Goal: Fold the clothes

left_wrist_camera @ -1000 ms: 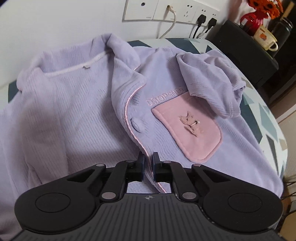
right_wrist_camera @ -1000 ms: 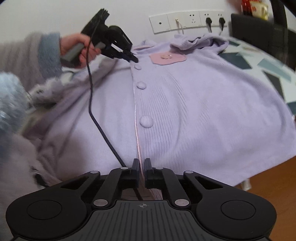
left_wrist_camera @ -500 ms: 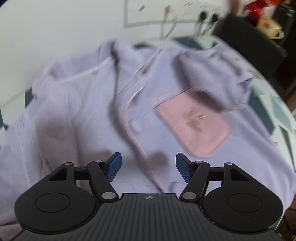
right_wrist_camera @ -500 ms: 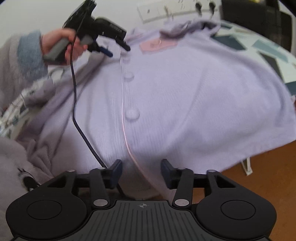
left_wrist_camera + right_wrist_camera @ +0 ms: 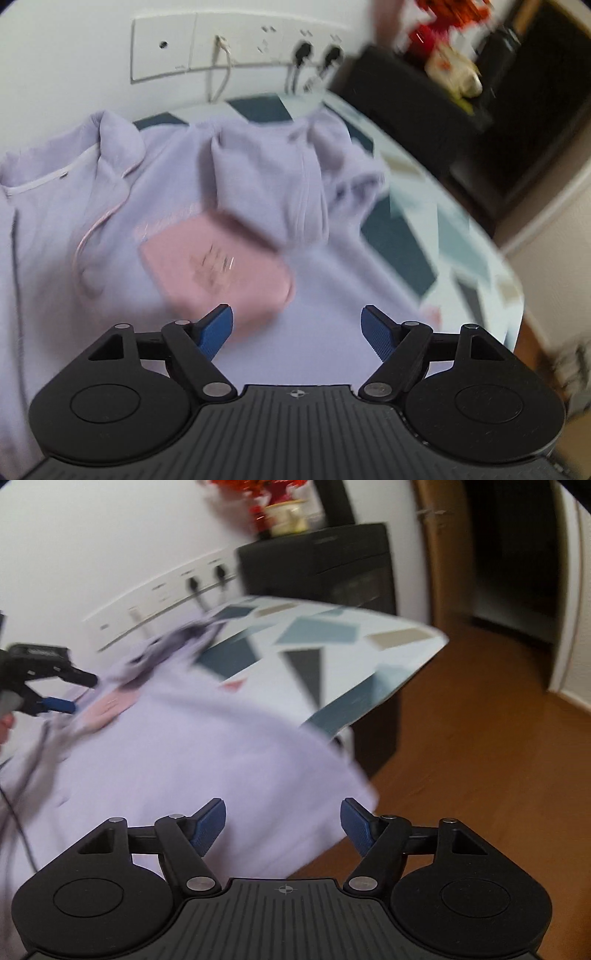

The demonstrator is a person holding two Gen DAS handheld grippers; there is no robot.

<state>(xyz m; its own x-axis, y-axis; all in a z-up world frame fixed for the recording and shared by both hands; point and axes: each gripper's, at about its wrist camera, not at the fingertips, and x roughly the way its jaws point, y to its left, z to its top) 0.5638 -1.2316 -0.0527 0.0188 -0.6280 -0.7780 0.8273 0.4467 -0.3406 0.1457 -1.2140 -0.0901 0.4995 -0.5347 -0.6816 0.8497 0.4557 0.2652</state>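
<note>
Purple top is being left flat and buttoned on the tabletop, not yet folded, while both jaws, just opened wide, are being held over it with nothing inside.

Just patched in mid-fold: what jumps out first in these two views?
A lilac pyjama top sprawls across the patterned table, its pink chest pocket just ahead of the left tongs. Both tongs have just been opening and hold nothing; the right tongs hang over the top's hem by the table edge.
</note>
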